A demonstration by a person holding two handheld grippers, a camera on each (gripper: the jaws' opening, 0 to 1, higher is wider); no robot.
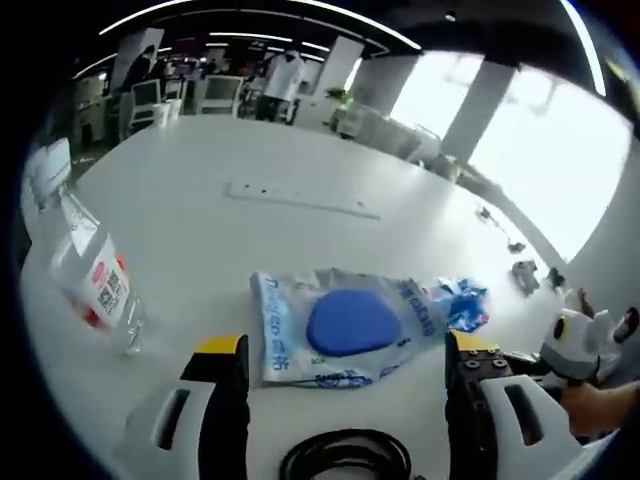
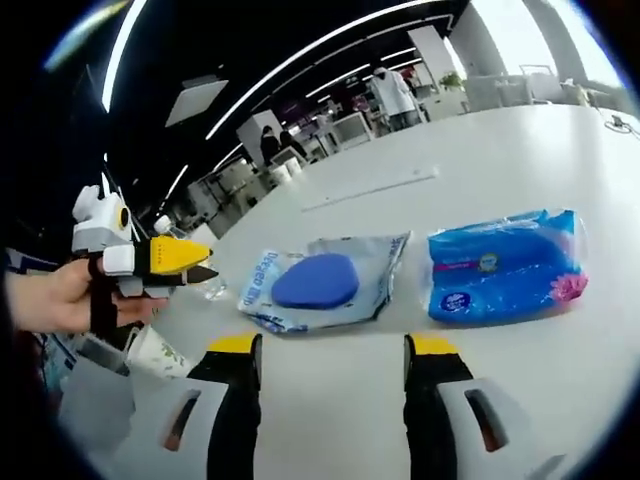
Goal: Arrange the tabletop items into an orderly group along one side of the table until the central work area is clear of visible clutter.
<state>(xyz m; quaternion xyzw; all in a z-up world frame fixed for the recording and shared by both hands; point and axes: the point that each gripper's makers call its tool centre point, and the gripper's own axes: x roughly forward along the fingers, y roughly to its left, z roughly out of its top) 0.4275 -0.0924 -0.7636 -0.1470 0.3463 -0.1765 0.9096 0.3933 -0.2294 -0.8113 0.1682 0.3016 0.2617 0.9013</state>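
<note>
Here is the flat grey pouch [image 1: 345, 325] with its dark blue oval window, lying out on the open white worktop [image 1: 200, 230], and it is the anchor for everything else. Just beside the pouch, in the right gripper view, sits the bright blue wipes pack [image 2: 505, 265], near it but not touching as far as I can tell. On the pouch's other flank, in the left gripper view, a clear plastic bottle [image 1: 95, 270] with a red and white label lies near the worktop's edge, well apart from it. Beyond the pouch, further across the surface, a long white power strip [image 1: 300, 198] stretches out alone.

The left gripper [image 1: 345, 365] hovers just short of the pouch, jaws wide apart and holding nothing. The right gripper [image 2: 330, 365] faces pouch [image 2: 320, 282] and wipes from the near side, jaws likewise spread and empty. A hand [image 2: 55, 295] carries the other gripper in from the pouch's far left.

My read: early going. Nothing looks grouped along an edge yet; pouch and wipes sit in the open area, so nearly all the tidying remains.
</note>
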